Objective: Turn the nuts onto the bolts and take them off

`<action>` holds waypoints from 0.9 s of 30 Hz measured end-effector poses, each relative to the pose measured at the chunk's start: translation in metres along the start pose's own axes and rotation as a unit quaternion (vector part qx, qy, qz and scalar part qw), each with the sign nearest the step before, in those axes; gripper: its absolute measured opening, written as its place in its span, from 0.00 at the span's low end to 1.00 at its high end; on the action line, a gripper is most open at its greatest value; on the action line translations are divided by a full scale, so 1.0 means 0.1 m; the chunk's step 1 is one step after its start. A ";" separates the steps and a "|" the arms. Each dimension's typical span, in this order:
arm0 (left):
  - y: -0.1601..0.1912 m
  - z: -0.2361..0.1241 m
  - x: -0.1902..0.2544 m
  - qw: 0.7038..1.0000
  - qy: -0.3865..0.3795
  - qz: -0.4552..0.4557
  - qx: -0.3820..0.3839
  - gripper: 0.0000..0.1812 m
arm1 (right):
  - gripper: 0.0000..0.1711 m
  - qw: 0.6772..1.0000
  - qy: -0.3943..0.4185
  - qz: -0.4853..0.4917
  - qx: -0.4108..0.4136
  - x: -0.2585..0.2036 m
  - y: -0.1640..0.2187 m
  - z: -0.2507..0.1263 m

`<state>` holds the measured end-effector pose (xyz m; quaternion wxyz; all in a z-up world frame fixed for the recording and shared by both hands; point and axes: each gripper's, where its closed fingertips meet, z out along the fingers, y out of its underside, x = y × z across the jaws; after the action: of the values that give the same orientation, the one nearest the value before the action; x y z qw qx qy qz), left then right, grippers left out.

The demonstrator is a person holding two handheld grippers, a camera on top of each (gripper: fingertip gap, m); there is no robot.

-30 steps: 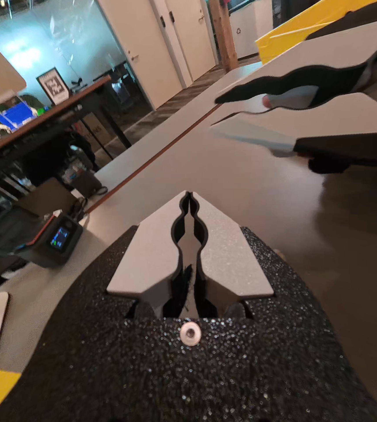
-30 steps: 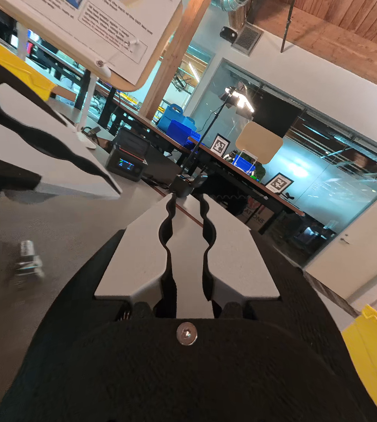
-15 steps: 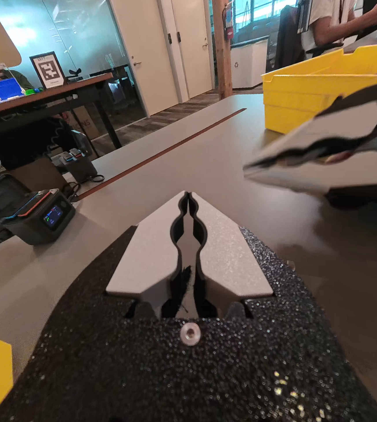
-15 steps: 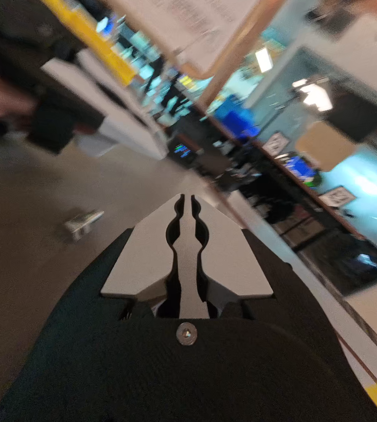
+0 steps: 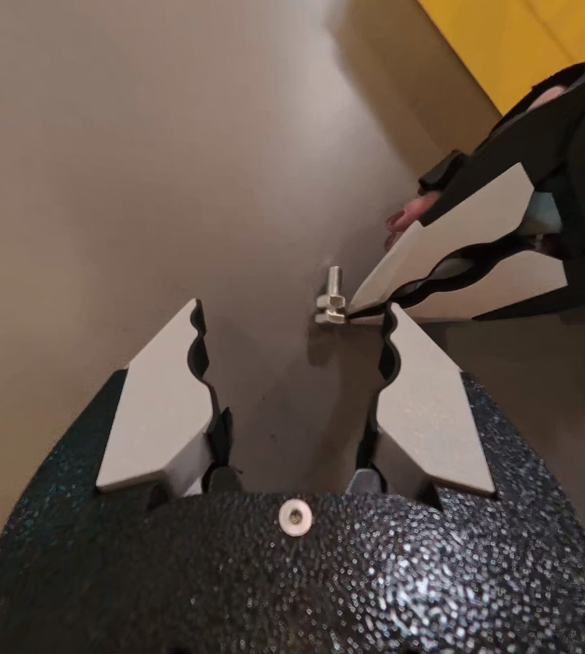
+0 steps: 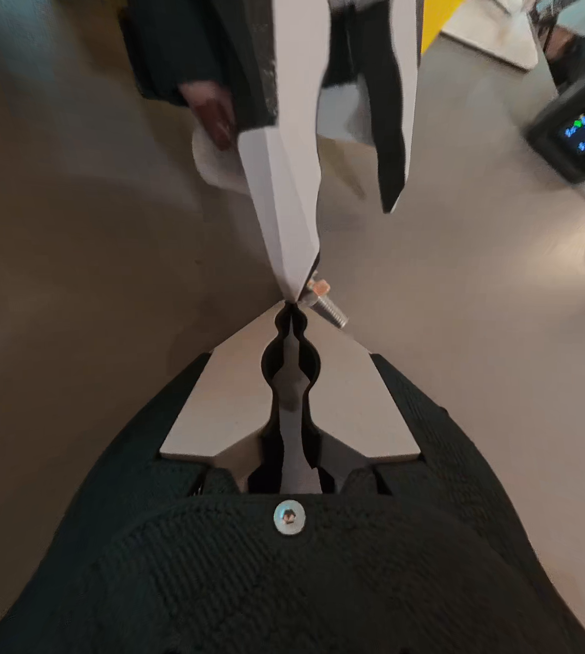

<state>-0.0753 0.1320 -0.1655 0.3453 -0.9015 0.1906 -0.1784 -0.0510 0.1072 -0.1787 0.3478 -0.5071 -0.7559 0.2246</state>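
Left tool (image 5: 292, 311): we see its two grey fingers spread wide, nothing between them – it is released and points down at the surface.
Right tool (image 6: 290, 307): in its own view the fingers are pressed together at the tips, with only the wavy gaps further back; it is clenched and, as far as we can see, grasps nothing.
Bolt (image 5: 333, 287): a small silver bolt lies on its side on the grey surface (image 5: 142, 159), its threaded shaft pointing away from the left camera.
Nuts (image 5: 330, 308): two metal pieces sit on the bolt near its head end; we take them for the nuts, but the exact shape is too small to tell.
Place of the bolt: in the left wrist view it is just ahead of the left tool's fingers, nearer to the right-hand finger than to the other.
Right tool and bolt: the closed tips of the right tool reach the nut end of the bolt – touching or just beside, we cannot tell which.
Yellow bin (image 5: 531, 42): at the far corner of the surface, well apart from the bolt.
Black device (image 6: 577, 141): a small box with a lit screen, at the edge of the right wrist view.
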 end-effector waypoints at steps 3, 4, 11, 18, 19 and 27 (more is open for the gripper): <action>0.08 0.00 0.08 0.999 0.031 0.001 -0.019 0.47 | 0.00 1.000 0.023 -0.008 0.002 0.07 0.00 0.00; 0.09 0.00 0.10 0.999 0.038 0.009 -0.022 0.41 | 0.00 0.999 0.035 0.000 0.010 0.14 0.00 -0.03; 0.13 0.09 0.14 0.997 0.033 0.061 -0.025 0.25 | 0.00 0.990 0.036 0.094 0.100 0.38 -0.03 -0.23; 0.14 0.12 0.18 0.993 0.029 0.112 -0.020 0.10 | 0.12 0.980 0.015 0.152 0.129 0.43 -0.05 -0.28; 0.15 0.12 0.20 0.992 0.035 0.118 -0.023 0.10 | 0.15 0.979 0.001 0.161 0.126 0.40 -0.05 -0.27; -0.08 0.14 0.25 0.912 -0.062 0.397 0.079 0.09 | 0.22 0.944 -0.113 0.284 0.124 0.25 -0.02 -0.27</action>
<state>-0.0452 0.1333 -0.1653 0.4685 -0.7306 0.4966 0.0149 -0.0379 0.1286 -0.1520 0.2418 -0.6248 -0.5811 0.4621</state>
